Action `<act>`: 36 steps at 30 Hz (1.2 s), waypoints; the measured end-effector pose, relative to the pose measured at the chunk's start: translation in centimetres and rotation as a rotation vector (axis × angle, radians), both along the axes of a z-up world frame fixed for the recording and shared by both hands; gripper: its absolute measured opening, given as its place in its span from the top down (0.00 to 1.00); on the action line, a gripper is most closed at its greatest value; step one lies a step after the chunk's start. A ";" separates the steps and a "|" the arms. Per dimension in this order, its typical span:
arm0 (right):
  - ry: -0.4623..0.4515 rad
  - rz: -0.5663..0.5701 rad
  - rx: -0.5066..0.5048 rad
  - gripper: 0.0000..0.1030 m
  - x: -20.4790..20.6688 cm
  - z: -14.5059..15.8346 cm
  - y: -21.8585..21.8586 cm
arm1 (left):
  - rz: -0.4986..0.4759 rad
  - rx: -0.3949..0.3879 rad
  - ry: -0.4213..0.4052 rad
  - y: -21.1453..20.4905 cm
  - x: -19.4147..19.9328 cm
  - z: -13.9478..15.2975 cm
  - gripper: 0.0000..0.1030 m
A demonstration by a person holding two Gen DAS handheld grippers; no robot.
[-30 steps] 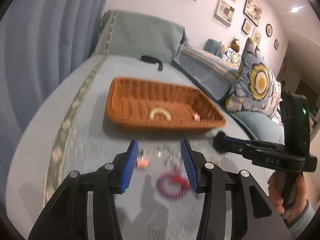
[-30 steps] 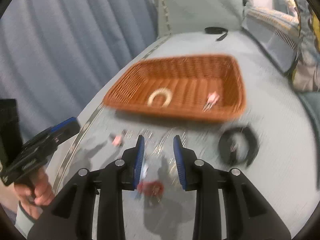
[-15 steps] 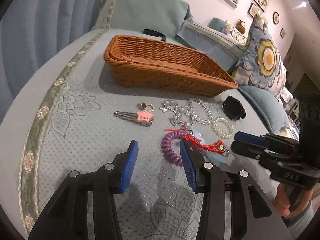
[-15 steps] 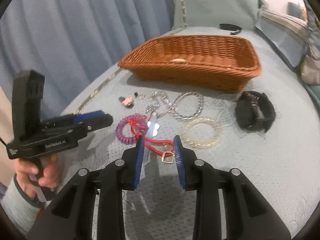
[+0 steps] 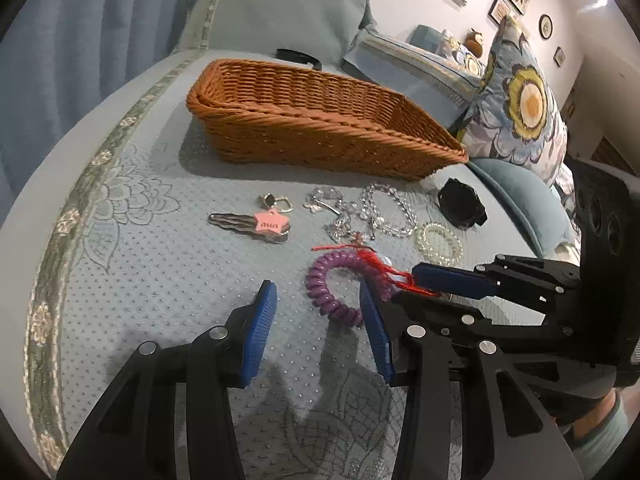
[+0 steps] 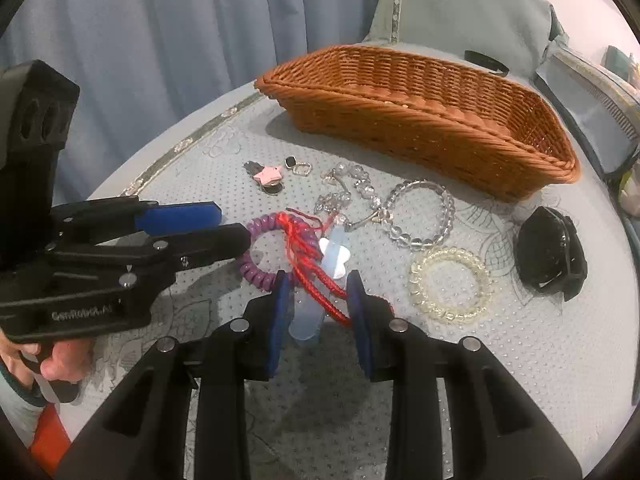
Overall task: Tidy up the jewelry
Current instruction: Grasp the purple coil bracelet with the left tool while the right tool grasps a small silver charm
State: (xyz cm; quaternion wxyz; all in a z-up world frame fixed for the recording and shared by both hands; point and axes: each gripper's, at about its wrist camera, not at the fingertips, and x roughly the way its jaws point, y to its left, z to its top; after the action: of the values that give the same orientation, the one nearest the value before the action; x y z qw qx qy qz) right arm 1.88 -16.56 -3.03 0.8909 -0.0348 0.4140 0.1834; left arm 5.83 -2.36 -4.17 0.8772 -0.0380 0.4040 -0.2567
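Note:
Loose jewelry lies on the blue bedspread in front of a brown wicker basket. A purple coil bracelet is tangled with a red cord that carries a pale blue pendant. My right gripper is low over the bed. Its jaws are closing, with the red cord and pendant between them and a little gap still showing. My left gripper is open, its tips at the coil bracelet's near edge, holding nothing.
Also on the spread are a pink star hair clip, a crystal bead bracelet, a clear yellowish bracelet, a black claw clip and small silver pieces. Pillows lie right; a blue curtain hangs left.
Both grippers came down close to the jewelry. The right one slid forward until the red cord lay between its fingers, and those fingers narrowed. The left has held still lately.

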 end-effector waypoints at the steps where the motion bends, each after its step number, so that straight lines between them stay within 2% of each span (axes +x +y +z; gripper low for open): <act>1: 0.003 0.001 0.009 0.87 0.0 0.1 -0.1 | -0.003 0.004 0.001 -0.2 0.0 0.0 0.60; 3: 0.013 -0.008 0.069 0.87 0.0 0.2 -0.9 | -0.007 0.017 -0.002 -0.4 -0.1 -0.1 0.60; 5: 0.033 -0.016 0.140 0.94 0.1 0.3 -1.7 | -0.010 0.024 -0.005 -0.6 -0.1 -0.2 0.60; 14: 0.088 -0.090 0.369 0.96 -0.1 0.8 -6.0 | -0.004 0.063 -0.006 -1.1 0.0 -0.5 0.63; 19: 0.058 -0.113 0.399 0.96 -0.7 1.5 -7.4 | 0.015 0.097 -0.013 -1.0 0.2 -0.7 0.78; 24: 0.037 -0.112 0.382 0.96 -0.9 1.9 -7.4 | 0.011 0.115 -0.021 -0.9 0.3 -0.7 0.80; 27: 0.021 -0.099 0.332 0.96 -0.9 2.0 -6.7 | 0.023 0.152 -0.040 -1.3 0.1 -0.7 0.90; 29: 0.017 -0.076 0.305 0.96 -1.2 2.3 -6.2 | 0.024 0.138 -0.033 -1.2 0.2 -0.7 0.90; 30: 0.025 -0.054 0.299 0.94 -1.3 2.3 -5.8 | 0.024 0.132 -0.030 -1.1 0.3 -0.7 0.90; 31: 0.021 -0.056 0.284 0.86 -1.4 2.4 -5.6 | 0.024 0.128 -0.028 -1.0 0.3 -0.7 0.90; 32: 0.011 -0.068 0.253 0.67 -1.5 2.3 -5.4 | 0.023 0.127 -0.027 -0.9 0.3 -0.7 0.90; 33: 0.006 -0.077 0.231 0.59 -1.6 2.2 -5.2 | 0.022 0.129 -0.028 -1.0 0.3 -0.7 0.90; 34: 0.014 -0.073 0.221 0.55 -1.5 2.0 -5.1 | 0.022 0.131 -0.029 -1.0 0.3 -0.7 0.90; 36: 0.056 -0.058 0.217 0.56 -1.2 1.5 -4.9 | 0.020 0.133 -0.030 -1.0 0.2 -0.7 0.90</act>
State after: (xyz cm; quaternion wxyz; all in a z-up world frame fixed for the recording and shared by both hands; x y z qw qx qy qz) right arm 0.65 -21.45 -1.54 0.8824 0.0791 0.4174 0.2022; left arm 6.07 -3.31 -4.87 0.8861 0.0204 0.4068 -0.2212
